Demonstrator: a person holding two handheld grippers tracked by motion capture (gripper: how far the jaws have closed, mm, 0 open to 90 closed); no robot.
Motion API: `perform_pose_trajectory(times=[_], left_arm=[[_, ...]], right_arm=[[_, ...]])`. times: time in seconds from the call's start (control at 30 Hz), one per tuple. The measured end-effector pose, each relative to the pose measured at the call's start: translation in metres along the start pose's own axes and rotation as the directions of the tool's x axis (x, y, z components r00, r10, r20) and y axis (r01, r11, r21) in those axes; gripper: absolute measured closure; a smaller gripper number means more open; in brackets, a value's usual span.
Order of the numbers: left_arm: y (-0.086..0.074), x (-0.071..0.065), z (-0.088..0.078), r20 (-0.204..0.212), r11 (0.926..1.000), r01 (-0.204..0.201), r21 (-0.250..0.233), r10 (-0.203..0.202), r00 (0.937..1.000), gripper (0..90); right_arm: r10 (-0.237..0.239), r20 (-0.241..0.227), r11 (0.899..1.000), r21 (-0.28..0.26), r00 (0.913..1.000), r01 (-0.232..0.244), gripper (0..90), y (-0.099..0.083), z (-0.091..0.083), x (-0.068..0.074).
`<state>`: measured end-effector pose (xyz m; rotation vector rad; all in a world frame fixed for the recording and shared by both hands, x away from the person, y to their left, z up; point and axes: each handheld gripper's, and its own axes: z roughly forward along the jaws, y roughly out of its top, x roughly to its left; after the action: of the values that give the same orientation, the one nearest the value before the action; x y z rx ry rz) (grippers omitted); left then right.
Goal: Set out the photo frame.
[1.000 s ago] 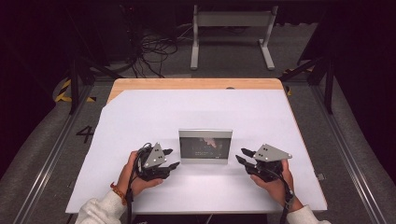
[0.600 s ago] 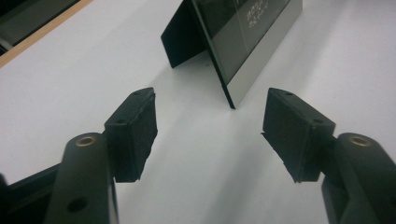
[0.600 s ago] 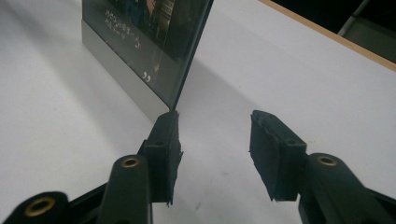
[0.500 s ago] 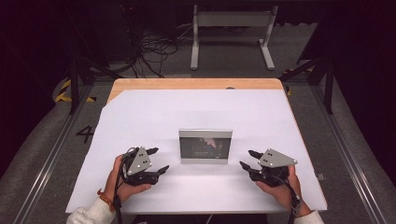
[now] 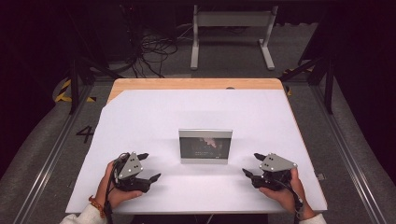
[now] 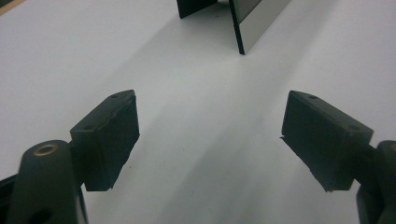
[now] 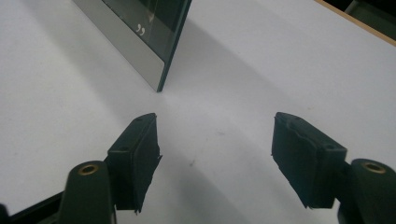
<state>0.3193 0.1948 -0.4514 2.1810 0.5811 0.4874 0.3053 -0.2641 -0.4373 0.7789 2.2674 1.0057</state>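
- One picture frame [image 5: 205, 146] stands upright on the white sheet [image 5: 196, 116] near the middle of the desk [image 5: 196, 84], its dark glass face toward the person, a silver border around it.
- Left tool's view: the frame's edge [image 6: 243, 25] sits up ahead, a dark prop leg behind it, well clear of the pads.
- Right tool's view: the frame's lower corner [image 7: 159, 70] is close ahead of the left-hand pad, not touching it; small white marks show on the glass.
- Left tool [image 5: 148, 166], held in the person's left hand [image 5: 114, 186], lies low over the sheet to the frame's left; jaws released and wide, have just been opening, nothing between them but bare sheet.
- Right tool [image 5: 254, 164], in the right hand [image 5: 285, 191], sits to the frame's right, near it; jaws likewise spread, just been opening, nothing gripped.
- Two grey three-cornered plates top the tools.
- Beyond the desk: tangled cables [image 5: 154, 51] on the floor and a grey metal stand [image 5: 231, 21].
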Motion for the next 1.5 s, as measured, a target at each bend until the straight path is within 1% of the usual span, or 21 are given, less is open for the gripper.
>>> perform_pose_trajectory(times=[0.07,0.13,0.23,0.3,0.33,0.37,0.43,0.5,0.53,0.63,0.73,0.8,0.87,0.97,1.1,1.17,1.23,1.4,1.5], left_arm=[[-0.003,0.001,-0.002,0.004,1.0,0.002,-0.002,-0.002,1.0,18.6],[-0.007,0.001,-0.003,0.005,0.9999,0.012,-0.002,-0.012,0.9999,18.4],[-0.012,0.003,-0.007,0.018,0.9994,0.032,-0.012,-0.032,0.9993,17.3],[-0.015,0.003,-0.008,0.015,0.9985,0.052,-0.017,-0.052,0.9986,16.1],[-0.016,0.003,-0.008,0.022,0.9976,0.066,-0.022,-0.065,0.9976,15.5],[-0.017,0.003,-0.008,0.029,0.997,0.074,-0.023,-0.073,0.9969,15.5],[-0.016,0.002,-0.007,0.026,0.9975,0.069,-0.013,-0.069,0.9973,12.6],[-0.016,0.001,-0.007,0.029,0.9972,0.072,-0.019,-0.071,0.997,11.6],[-0.016,0.001,-0.007,0.03,0.997,0.075,-0.019,-0.074,0.9968,10.7],[-0.017,0.002,-0.007,0.021,0.9956,0.091,-0.022,-0.09,0.9957,9.6],[-0.016,0.004,-0.008,0.023,0.9932,0.11,-0.04,-0.109,0.9938,9.5],[-0.017,0.004,-0.007,0.022,0.9925,0.117,-0.036,-0.116,0.993,9.2],[-0.018,0.004,-0.008,0.011,0.9937,0.11,-0.021,-0.11,0.9939,9.1],[-0.018,0.004,-0.009,0.006,0.9935,0.111,-0.025,-0.111,0.9938,9.1],[-0.017,0.004,-0.008,-0.011,0.9931,0.115,-0.026,-0.115,0.9933,9.5],[-0.017,0.005,-0.008,-0.01,0.993,0.115,-0.025,-0.116,0.9932,9.6],[-0.017,0.005,-0.008,-0.012,0.9933,0.114,-0.021,-0.114,0.9934,9.6],[-0.018,0.005,-0.008,-0.013,0.9916,0.128,-0.018,-0.128,0.9916,9.3],[-0.017,0.005,-0.007,-0.014,0.992,0.125,-0.017,-0.126,0.992,9.2]], right_arm=[[0.007,-0.002,1.0,-0.006,1.0,-0.007,30.3,-0.002,-0.001,-0.001],[0.013,0.0,1.0,-0.01,0.9999,-0.013,29.0,-0.004,-0.003,-0.001],[0.03,0.002,0.999,-0.019,0.9995,-0.03,27.0,-0.008,-0.005,-0.002],[0.044,0.006,0.999,-0.028,0.999,-0.044,24.7,-0.011,-0.005,-0.003],[0.06,0.01,0.998,-0.029,0.9982,-0.06,22.6,-0.014,-0.004,-0.003],[0.06,0.01,0.998,-0.029,0.9982,-0.06,22.6,-0.014,-0.004,-0.003],[0.071,0.004,0.997,-0.034,0.9975,-0.071,21.3,-0.015,-0.003,-0.003],[0.063,0.008,0.998,-0.027,0.998,-0.062,19.9,-0.015,0.0,-0.003],[0.066,0.004,0.997,-0.027,0.9978,-0.066,19.4,-0.015,0.001,-0.002],[0.058,0.002,0.998,-0.012,0.9983,-0.058,18.1,-0.017,0.004,-0.001],[0.047,-0.001,0.999,-0.001,0.9989,-0.047,17.8,-0.017,0.006,0.001],[0.038,0.0,0.999,0.0,0.9993,-0.038,17.7,-0.017,0.006,0.002],[0.036,0.005,0.999,-0.005,0.9993,-0.036,17.5,-0.016,0.005,0.002],[0.036,0.005,0.999,-0.01,0.9993,-0.036,17.4,-0.015,0.005,0.003],[0.032,0.003,0.999,-0.005,0.9995,-0.032,17.1,-0.015,0.005,0.004],[0.026,0.006,1.0,-0.004,0.9996,-0.026,17.1,-0.015,0.005,0.004],[0.03,0.007,1.0,-0.004,0.9995,-0.03,17.1,-0.015,0.006,0.003],[0.026,0.01,1.0,-0.008,0.9996,-0.026,16.9,-0.015,0.005,0.003],[0.027,0.011,1.0,-0.009,0.9996,-0.027,16.7,-0.015,0.005,0.003]])
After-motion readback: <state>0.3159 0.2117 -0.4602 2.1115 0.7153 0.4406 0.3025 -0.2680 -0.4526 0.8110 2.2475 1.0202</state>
